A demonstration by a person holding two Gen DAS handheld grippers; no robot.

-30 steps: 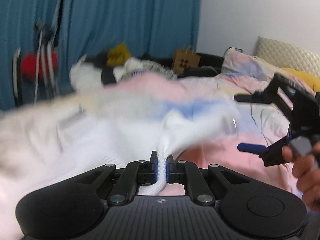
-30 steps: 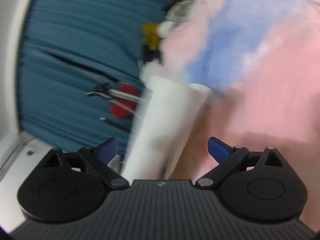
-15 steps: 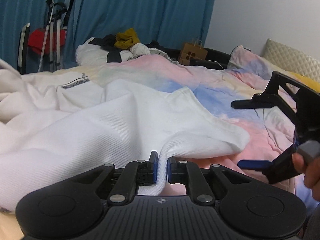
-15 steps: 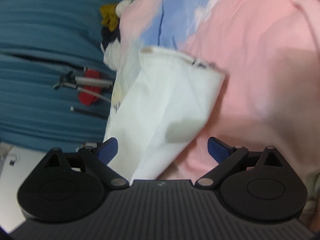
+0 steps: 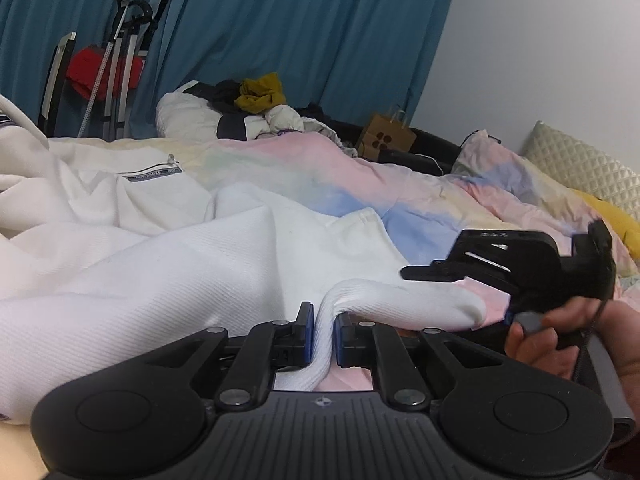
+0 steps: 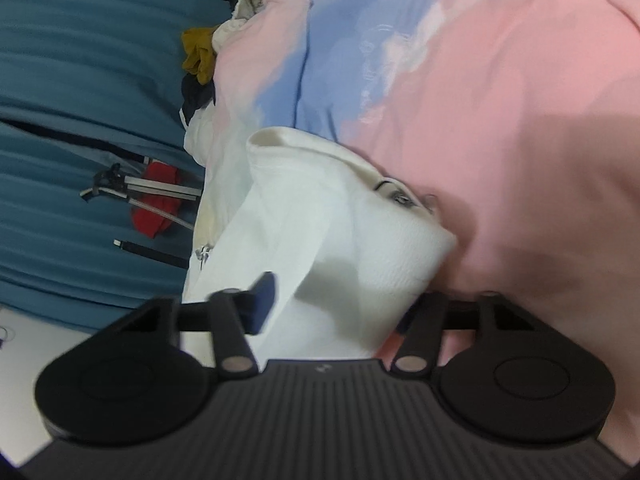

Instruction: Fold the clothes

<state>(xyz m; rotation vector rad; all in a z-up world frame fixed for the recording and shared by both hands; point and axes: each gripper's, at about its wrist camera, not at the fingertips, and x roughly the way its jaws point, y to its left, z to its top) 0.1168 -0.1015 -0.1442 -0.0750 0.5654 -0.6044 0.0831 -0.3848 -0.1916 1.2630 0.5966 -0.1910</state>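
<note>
The white ribbed-knit garment (image 5: 168,272) lies spread over the pastel pink, blue and yellow quilt (image 5: 320,176) on the bed, its cuffed end toward the quilt's pink patch. The left gripper (image 5: 322,334) is clenched on a narrow fold of that garment, the cloth pinched upright between its blue pads. Just right of the fold, the right gripper (image 6: 332,300) sits with its fingers spread wide on either side of the garment's cuffed end, not yet pinching it. Beyond the quilt's far edge a heap of mixed clothes (image 5: 248,112) rests against the blue pleated curtain (image 5: 300,28).
</note>
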